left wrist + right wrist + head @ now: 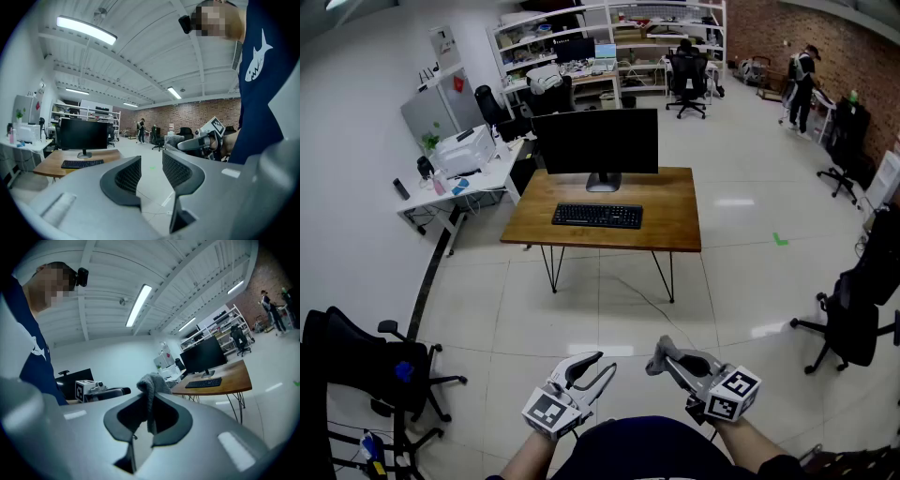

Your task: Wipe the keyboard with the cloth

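A black keyboard [597,216] lies on a wooden desk [666,211] in front of a dark monitor [596,141], well ahead of me across the tiled floor. Both grippers hover low and near my body, far from the desk. My right gripper [667,356] is shut on a grey cloth [659,361]; in the right gripper view the cloth [151,399] hangs pinched between the jaws [151,416], and the keyboard [203,383] shows beyond. My left gripper [604,364] is shut and holds nothing; in its own view the gripper [151,171] points toward the keyboard [82,163].
A black office chair [375,361] stands at my near left and another [853,319] at the right. A white side table with a printer [464,155] adjoins the desk's left. Shelves [609,37] line the back wall. A person [802,80] stands far right.
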`<control>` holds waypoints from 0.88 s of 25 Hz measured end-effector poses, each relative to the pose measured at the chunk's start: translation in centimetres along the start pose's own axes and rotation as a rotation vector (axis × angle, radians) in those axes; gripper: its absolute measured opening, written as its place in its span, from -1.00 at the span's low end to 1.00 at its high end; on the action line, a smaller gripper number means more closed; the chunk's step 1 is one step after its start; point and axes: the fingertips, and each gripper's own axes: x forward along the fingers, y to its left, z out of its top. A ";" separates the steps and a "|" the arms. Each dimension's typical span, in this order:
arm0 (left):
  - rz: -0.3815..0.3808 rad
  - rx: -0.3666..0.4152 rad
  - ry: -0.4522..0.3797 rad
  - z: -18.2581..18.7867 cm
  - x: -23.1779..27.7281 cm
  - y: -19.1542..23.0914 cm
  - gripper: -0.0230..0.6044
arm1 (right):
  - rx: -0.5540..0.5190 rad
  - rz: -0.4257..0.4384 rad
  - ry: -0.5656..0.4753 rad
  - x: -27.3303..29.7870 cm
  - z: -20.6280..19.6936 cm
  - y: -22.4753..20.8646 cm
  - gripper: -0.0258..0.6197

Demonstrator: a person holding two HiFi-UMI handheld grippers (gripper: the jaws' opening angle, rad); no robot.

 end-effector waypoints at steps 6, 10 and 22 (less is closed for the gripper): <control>0.002 0.001 0.021 -0.6 1.0 0.7 -0.45 | -0.013 0.010 0.028 0.6 0.1 -1.7 -0.83; 0.018 -0.014 0.037 -1.3 1.0 2.3 -0.42 | 0.001 0.010 0.043 1.9 0.0 -2.7 -0.83; -0.026 -0.038 0.037 -2.8 5.8 14.3 -0.36 | 0.001 -0.079 0.071 10.8 2.3 -9.5 -0.83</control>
